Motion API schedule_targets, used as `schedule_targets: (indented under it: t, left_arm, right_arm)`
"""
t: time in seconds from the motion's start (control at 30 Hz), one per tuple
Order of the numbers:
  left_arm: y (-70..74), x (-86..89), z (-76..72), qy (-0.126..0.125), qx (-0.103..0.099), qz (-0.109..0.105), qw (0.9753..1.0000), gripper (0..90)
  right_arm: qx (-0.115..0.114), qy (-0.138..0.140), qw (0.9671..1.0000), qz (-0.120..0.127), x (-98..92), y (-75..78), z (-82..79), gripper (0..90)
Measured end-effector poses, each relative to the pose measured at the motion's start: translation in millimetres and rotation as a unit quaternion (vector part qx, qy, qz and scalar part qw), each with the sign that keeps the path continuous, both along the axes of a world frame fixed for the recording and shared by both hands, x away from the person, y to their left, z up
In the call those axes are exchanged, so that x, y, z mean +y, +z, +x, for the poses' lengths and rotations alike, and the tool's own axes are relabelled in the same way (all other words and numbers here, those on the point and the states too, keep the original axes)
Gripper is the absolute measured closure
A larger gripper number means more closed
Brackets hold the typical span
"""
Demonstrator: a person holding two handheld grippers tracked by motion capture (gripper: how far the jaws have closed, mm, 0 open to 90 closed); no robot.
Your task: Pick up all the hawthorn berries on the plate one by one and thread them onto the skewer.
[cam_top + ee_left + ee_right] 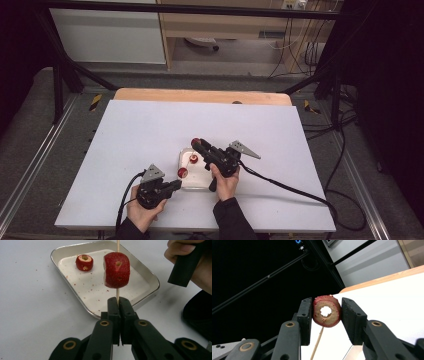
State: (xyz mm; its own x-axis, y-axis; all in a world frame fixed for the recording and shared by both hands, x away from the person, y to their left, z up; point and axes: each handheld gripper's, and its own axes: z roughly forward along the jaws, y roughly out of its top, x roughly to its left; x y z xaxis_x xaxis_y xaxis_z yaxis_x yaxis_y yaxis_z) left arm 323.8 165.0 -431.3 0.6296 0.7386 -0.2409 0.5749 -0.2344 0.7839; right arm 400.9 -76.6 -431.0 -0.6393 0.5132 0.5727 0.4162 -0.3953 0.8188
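Nearest the person, the left tool is closed on the lower end of a thin wooden skewer, jaws pressed together on it; the skewer stands upright and carries 1 red, seed-dotted fruit piece with a cored hole, impaled above the jaw tips; in the high view this tool sits at the near left edge of the shallow rectangular metal tray, held in the left hand; beyond it, the tray rests on the white worktop, its floor scattered with red specks; 1 further red cored fruit piece lies in the tray's far corner, apart from the skewered piece; the right tool, held by the right hand, grips 1 ring-shaped red fruit slice with a pale cut face and open centre between its 2 jaws, raised above the tray's far side; farther off, the worktop's wooden edge strip and black frame bars are visible.
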Motion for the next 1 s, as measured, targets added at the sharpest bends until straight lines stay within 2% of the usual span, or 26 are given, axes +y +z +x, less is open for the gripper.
schedule_targets:
  t: [0.37,0.5,0.67,0.8,1.0]
  left_arm:
    - [1.7,-1.2,1.0,0.008,-0.004,-0.003,1.0,88.4]
    - [2.9,-2.9,2.7,0.008,0.003,-0.006,0.9999,88.4]
    - [2.0,-5.5,4.3,0.011,-0.003,-0.007,0.9999,88.5]
    - [1.0,-6.6,0.9,0.02,-0.022,-0.016,0.9994,88.5]
    - [-0.1,-14.4,-3.5,0.033,-0.028,-0.029,0.9986,88.5]
  right_arm:
    - [0.006,0.008,0.9999,-0.005,3.1,-5.0,-2.8,62.2]
    - [0.01,0.01,0.9999,-0.006,4.6,-7.7,-4.6,62.3]
    - [0.009,0.01,0.9999,-0.006,4.0,-6.5,-5.0,62.3]
    - [0.016,0.01,0.9998,0.007,3.1,-3.5,-5.3,62.3]
    - [0.029,0.002,0.9992,0.028,3.4,-2.9,-5.5,62.5]
